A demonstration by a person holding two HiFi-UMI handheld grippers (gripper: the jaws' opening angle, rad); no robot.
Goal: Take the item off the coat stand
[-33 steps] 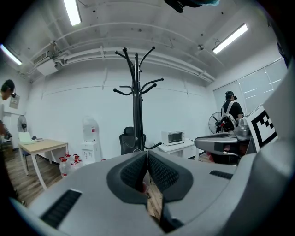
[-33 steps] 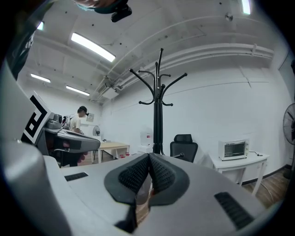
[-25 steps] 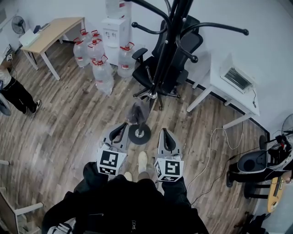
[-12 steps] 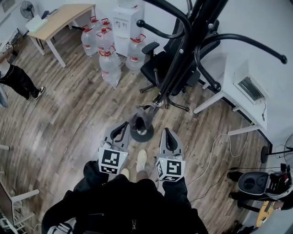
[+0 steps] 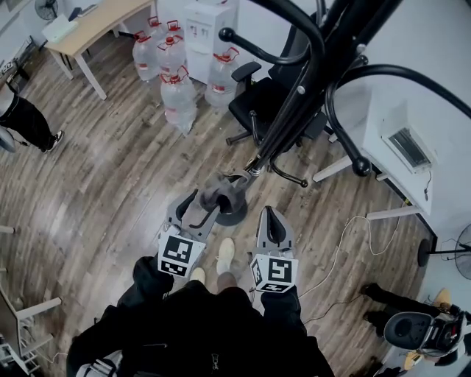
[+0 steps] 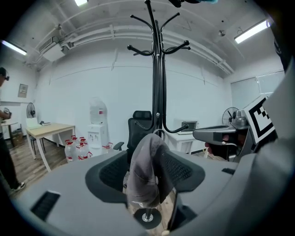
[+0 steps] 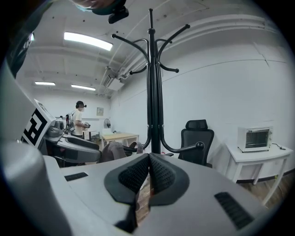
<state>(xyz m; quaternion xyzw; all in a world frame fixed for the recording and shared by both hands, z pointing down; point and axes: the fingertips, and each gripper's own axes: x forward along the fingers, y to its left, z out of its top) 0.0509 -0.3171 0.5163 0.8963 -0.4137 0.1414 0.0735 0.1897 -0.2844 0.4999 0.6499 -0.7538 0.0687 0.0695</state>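
Note:
A grey cap (image 5: pixel 219 188) hangs between the jaws of my left gripper (image 5: pixel 213 197), which have just been opening and now stand wide apart. In the left gripper view the cap (image 6: pixel 144 166) droops loosely between the two pads, clear of the black coat stand (image 6: pixel 157 83) behind it. The stand's pole (image 5: pixel 294 110) leans across the head view and its round base (image 5: pixel 234 215) sits on the floor just past the cap. My right gripper (image 5: pixel 266 213) is beside the left one, shut and empty, pointing at the stand (image 7: pixel 154 92).
A black office chair (image 5: pixel 272 103) stands behind the stand. Water bottles (image 5: pixel 173 81) and a dispenser (image 5: pixel 210 22) are at the back, with a wooden desk (image 5: pixel 88 26) far left. A white table (image 5: pixel 383 177) with a microwave is at right. A cable (image 5: pixel 338 243) trails on the floor. A person (image 5: pixel 22 121) stands at left.
The left jaws were shut on the cap in both earlier frames and now stand wide open around it. The view has shifted closer to the stand.

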